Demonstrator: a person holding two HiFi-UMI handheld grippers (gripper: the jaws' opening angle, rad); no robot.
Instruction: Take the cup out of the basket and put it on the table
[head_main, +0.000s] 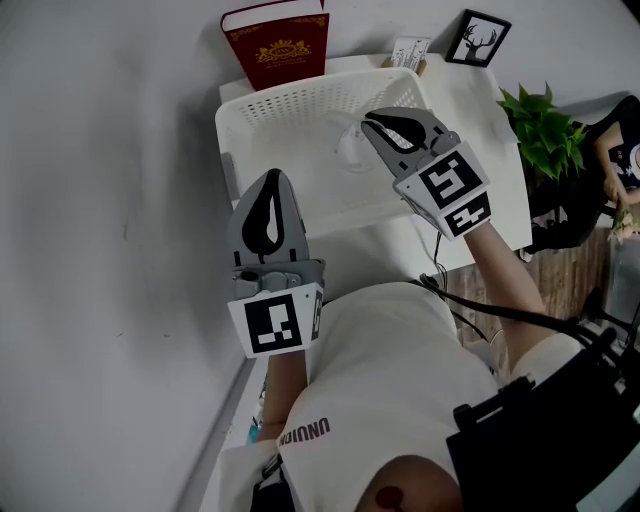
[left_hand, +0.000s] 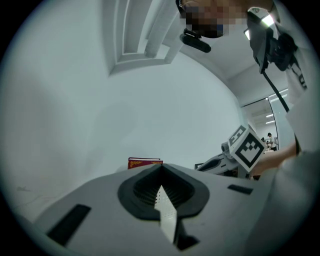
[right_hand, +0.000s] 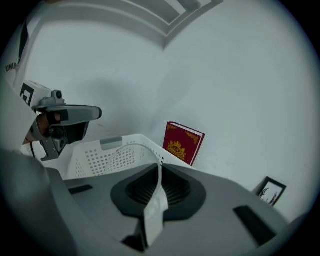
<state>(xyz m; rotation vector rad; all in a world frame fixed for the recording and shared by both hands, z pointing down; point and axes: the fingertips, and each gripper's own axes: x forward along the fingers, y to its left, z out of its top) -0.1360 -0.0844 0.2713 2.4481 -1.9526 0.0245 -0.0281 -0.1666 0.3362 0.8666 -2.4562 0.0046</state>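
A clear plastic cup (head_main: 350, 148) hangs over the inside of the white perforated basket (head_main: 300, 100), and my right gripper (head_main: 369, 121) is shut on its rim. In the right gripper view the cup's thin transparent wall (right_hand: 122, 149) curves out leftward from between the closed jaws of that gripper (right_hand: 160, 167), with the basket (right_hand: 92, 156) behind it. My left gripper (head_main: 272, 176) is held near the basket's front left corner, outside it, shut and holding nothing. In its own view the left gripper (left_hand: 161, 172) points level toward the wall, its jaws together.
The basket stands on a white table (head_main: 480, 110) against a grey wall. A red book (head_main: 280, 45) leans upright behind the basket, and a small framed picture (head_main: 478, 38) stands at the back right. A green plant (head_main: 545, 130) is past the table's right edge.
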